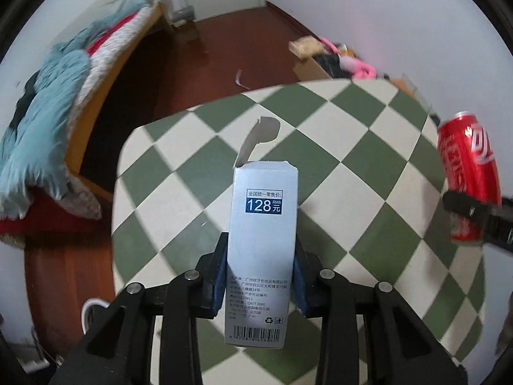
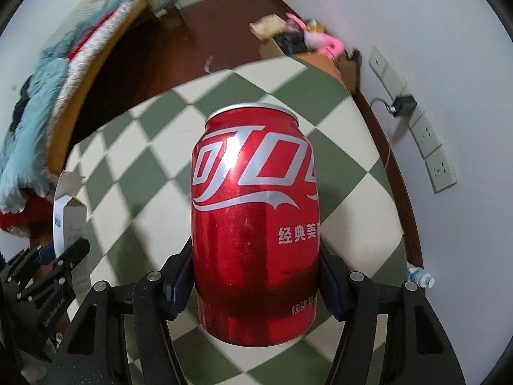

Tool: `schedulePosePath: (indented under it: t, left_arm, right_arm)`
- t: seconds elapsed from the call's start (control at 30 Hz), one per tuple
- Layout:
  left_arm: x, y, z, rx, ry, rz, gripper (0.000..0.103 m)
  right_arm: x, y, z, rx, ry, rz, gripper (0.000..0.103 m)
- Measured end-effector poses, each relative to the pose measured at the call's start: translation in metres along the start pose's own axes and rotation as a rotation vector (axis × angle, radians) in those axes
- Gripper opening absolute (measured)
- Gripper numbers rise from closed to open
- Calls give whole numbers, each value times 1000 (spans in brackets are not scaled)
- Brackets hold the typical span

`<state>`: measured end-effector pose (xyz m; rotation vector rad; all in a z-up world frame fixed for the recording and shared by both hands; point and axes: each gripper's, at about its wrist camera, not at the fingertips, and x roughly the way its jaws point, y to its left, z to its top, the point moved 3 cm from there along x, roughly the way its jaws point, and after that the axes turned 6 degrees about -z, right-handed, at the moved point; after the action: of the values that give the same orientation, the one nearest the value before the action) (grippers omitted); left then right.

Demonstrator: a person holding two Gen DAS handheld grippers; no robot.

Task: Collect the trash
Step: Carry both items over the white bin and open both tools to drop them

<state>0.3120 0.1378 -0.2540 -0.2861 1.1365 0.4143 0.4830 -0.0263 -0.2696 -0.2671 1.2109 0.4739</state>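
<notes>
A tall silver-white carton (image 1: pixel 266 192) with its top flap torn open stands between the blue pads of my left gripper (image 1: pixel 261 250), which is shut on its lower half. It hangs above the green-and-cream checked tablecloth (image 1: pixel 352 147). A red cola can (image 2: pixel 256 224) sits upright in my right gripper (image 2: pixel 256 256), pads pressed on both sides, also above the tablecloth (image 2: pixel 144 160). In the left wrist view the can (image 1: pixel 468 173) shows at the far right with a black finger across it. In the right wrist view the carton (image 2: pixel 69 221) and the left gripper (image 2: pixel 64 256) show at the far left.
A bed with a teal blanket (image 1: pixel 48 112) lies to the left across red-brown floor. A cardboard box with pink clutter (image 1: pixel 323 61) stands beyond the table. A paper scrap (image 1: pixel 239 78) lies on the floor. Wall sockets (image 2: pixel 429 138) and a plastic bottle (image 2: pixel 420 277) are at the right.
</notes>
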Motion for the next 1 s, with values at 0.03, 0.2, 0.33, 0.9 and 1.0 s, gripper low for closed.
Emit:
schedulePosePath:
  t: [0.03,0.2,0.33,0.9,1.0]
  left_arm:
    - [-10,5,-3,-18,-19,2,31]
    - [-55,32,-19,-95,-102,21,31]
    - [-92,60,-41,-149,-161,34,31]
    - [-179,229,-164,-433,-250,117,31]
    - [-170,270,-191,-496,-220,137,31]
  right_arm:
    - [-9,6,-6,-7,-15,7,67]
    - [-53,38,-39,-46,-89,34,67]
    - [-86,63,-66,-68,-131,67,67]
    - [-163,267,-183,-294,-146,304,67]
    - [-148,317,-204,-355,-98,339,67]
